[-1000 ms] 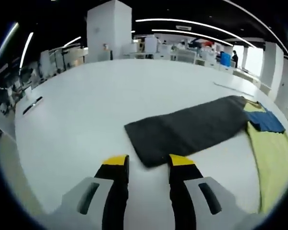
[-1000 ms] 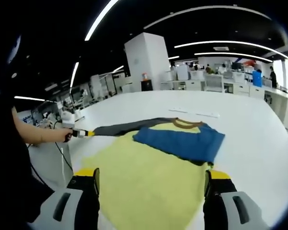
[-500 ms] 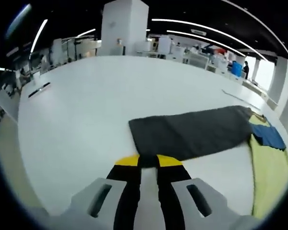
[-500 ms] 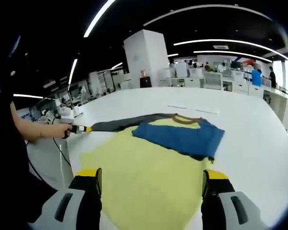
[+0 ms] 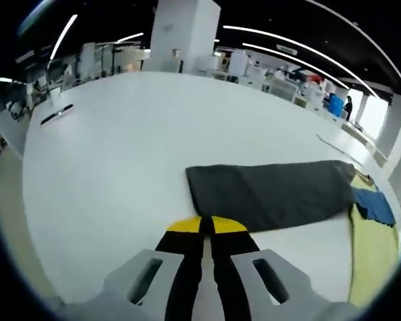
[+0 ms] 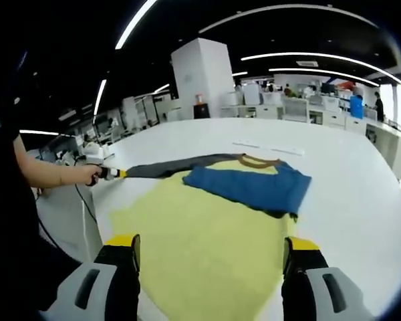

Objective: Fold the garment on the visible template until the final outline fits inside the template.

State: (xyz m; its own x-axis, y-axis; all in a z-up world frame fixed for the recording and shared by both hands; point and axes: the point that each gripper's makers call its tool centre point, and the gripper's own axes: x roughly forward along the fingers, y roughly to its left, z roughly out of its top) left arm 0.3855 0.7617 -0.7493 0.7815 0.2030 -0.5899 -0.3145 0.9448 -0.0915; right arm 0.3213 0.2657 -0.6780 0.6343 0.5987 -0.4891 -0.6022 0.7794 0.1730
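Note:
A garment lies on the white table: yellow body, brown collar, a blue sleeve folded across the chest, and a dark grey sleeve stretched out flat. My left gripper is shut on the near end of the grey sleeve. In the right gripper view it appears as a small gripper held by a hand at the tip of the grey sleeve. My right gripper stands wide open over the yellow hem, holding nothing. The left gripper view also catches the yellow body and the blue sleeve.
A thin pale strip lies on the table beyond the collar, also seen as a strip past the grey sleeve. A small dark flat object rests near the table's far left edge. Office desks and a white column stand behind.
My left gripper's jaws, open a second ago in front of the grey sleeve's end, have come together on it. The right gripper has stayed open in nearly the same place.

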